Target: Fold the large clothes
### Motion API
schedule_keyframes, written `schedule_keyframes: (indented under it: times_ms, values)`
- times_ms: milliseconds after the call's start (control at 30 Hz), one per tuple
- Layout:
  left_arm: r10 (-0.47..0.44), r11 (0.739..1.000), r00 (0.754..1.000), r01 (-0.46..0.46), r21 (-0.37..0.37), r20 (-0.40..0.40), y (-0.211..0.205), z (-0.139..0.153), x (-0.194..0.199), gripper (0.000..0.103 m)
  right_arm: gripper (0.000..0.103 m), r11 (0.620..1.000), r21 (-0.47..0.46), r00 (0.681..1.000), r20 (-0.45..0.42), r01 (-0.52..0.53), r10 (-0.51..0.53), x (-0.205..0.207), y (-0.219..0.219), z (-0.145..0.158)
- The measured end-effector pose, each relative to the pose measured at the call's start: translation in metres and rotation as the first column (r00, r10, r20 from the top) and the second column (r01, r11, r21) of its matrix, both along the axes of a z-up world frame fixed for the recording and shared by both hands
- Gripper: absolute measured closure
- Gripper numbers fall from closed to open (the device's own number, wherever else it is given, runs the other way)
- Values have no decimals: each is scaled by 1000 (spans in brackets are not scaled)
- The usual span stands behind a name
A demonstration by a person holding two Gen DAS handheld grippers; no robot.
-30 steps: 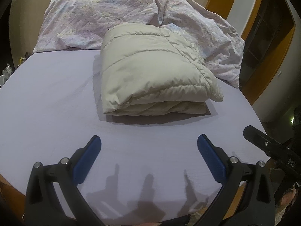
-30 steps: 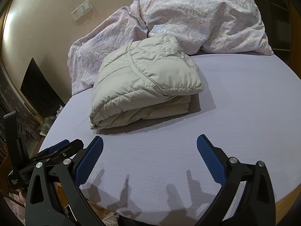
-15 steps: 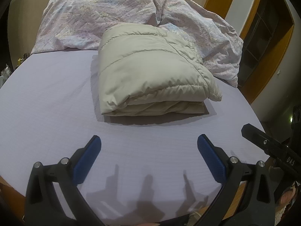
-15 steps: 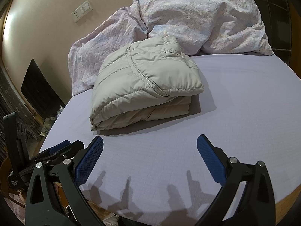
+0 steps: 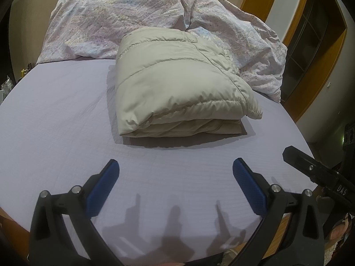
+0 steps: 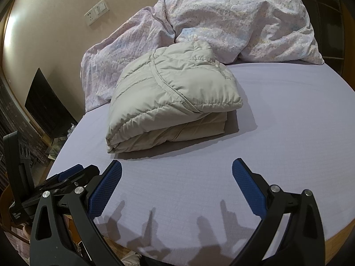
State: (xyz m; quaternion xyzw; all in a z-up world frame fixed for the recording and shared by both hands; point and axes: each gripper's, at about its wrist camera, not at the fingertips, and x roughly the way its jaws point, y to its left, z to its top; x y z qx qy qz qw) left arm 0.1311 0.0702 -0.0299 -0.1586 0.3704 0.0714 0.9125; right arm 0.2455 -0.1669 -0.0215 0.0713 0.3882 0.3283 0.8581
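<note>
A beige quilted puffer jacket (image 5: 175, 84) lies folded into a thick stack on the lilac bed sheet (image 5: 55, 119); it also shows in the right wrist view (image 6: 168, 102). My left gripper (image 5: 175, 177) is open and empty, above the sheet in front of the jacket, apart from it. My right gripper (image 6: 177, 177) is open and empty, in front of the jacket and to its right. The left gripper's body (image 6: 66, 179) shows at the lower left of the right wrist view. The right gripper's body (image 5: 315, 170) shows at the right of the left wrist view.
A crumpled pink floral duvet (image 5: 124, 17) is piled at the head of the bed behind the jacket, touching it. A wall with a socket plate (image 6: 96, 12) stands behind. A dark panel (image 6: 48, 108) leans beside the bed. A wooden door frame (image 5: 321, 51) is right.
The left wrist view has drifted slightly, so the jacket sits a little further left and lower. Both grippers stay open and the jacket has not moved.
</note>
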Motion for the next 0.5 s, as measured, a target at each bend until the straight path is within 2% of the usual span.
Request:
schedule_keyframes:
  times_ms: [500]
  values:
    - [-3,1000,1000,3,-1,-2,0,-1,1,2,2,1000,1,1000,-4,0,0,-1,3,-2]
